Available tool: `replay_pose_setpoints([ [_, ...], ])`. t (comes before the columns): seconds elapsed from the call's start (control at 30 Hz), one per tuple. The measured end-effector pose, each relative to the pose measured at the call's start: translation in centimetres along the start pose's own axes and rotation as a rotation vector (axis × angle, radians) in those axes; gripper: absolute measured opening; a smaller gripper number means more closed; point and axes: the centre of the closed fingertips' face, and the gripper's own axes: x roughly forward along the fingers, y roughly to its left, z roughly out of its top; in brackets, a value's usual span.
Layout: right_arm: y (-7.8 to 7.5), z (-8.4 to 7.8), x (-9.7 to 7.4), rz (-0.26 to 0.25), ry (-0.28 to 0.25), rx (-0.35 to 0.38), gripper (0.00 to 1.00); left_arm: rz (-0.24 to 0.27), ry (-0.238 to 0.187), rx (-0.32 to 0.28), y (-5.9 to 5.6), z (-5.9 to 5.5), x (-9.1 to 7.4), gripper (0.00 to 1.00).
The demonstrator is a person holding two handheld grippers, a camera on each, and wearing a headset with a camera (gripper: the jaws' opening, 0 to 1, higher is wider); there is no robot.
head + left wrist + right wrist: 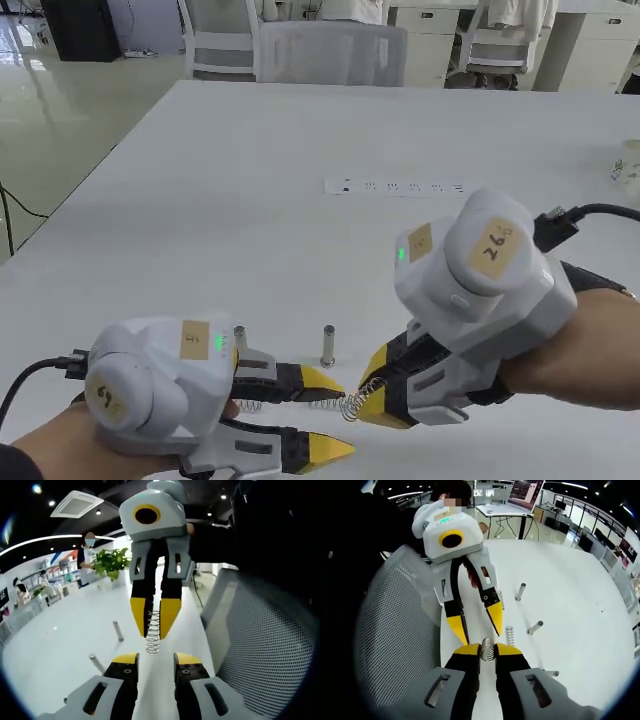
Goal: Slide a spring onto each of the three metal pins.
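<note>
Head view: "26" sticker on right hand-held gripper (374, 396) with spring (351, 402).

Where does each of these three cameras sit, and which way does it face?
Head view: on the headset, looking forward and down at the table; the left gripper, right gripper and hands show.
Left gripper view: on the left gripper, looking along its open jaws at the right gripper.
Right gripper view: on the right gripper, facing back at the left one, jaws clamping the spring.
Shared: both gripper views show the spring and pins.
</note>
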Motion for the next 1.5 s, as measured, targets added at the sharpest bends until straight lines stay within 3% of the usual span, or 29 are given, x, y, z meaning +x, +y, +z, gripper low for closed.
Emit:
replay_pose_setpoints([
  [0.33,-1.6,-1.3,-1.3,-0.038,0.022,0.022,0.08,0.038,-0.003,-0.085,0.6,-1.2,-1.4,0.34],
  [0.53,-2.6,-2.1,-2.1,-0.059,0.036,0.031,0.08,0.09,-0.001,-0.16,0.9,-2.7,-2.9,0.41],
  [0.77,-3.7,-2.8,-2.9,-0.081,0.047,0.042,0.08,0.161,-0.014,-0.208,1.4,-3.8,-4.5,0.47],
  [1.23,-4.8,-3.7,-3.8,-0.101,0.074,0.053,0.08,0.257,-0.02,-0.235,2.5,-4.7,-6.4,0.55],
  [1.5,-6.6,-4.0,-4.8,-0.126,0.104,0.049,0.08,0.306,-0.026,-0.252,3.0,-5.0,-7.5,0.57],
])
